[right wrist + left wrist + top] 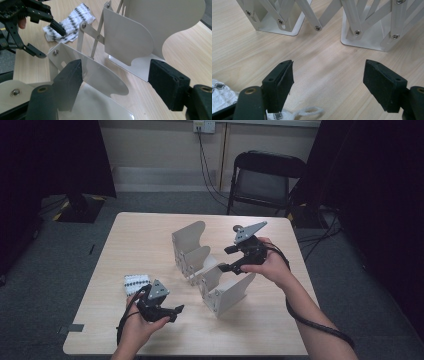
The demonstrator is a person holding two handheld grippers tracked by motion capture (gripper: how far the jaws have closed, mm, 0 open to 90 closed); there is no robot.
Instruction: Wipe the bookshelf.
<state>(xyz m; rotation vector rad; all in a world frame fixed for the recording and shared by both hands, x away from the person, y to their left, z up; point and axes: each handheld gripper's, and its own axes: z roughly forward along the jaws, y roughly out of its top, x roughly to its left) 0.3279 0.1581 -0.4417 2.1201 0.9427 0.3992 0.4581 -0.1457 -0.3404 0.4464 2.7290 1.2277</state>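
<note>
The rack (210, 267) stands mid-desk (140, 235), its long axis running diagonally from far left to near right. The right gripper (231, 259) holds spread fingers around a rack panel, not pinching. Near-left of the rack, beside a cloth (135, 282), the left gripper (176, 312) has spread, empty fingers.

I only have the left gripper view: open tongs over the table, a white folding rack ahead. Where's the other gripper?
Observer: The right tongs are at the rack, reaching in from the person's right side, near its middle.
Operator: Are they gripping it?
Observer: No. In the right gripper view they stand open, with one plate in the gap and the right pad well clear of it.
Operator: What's the white stuff at my bottom edge?
Observer: A folded cloth with rows of black dots, lying on the table by the left tongs, apart from the rack.
</note>
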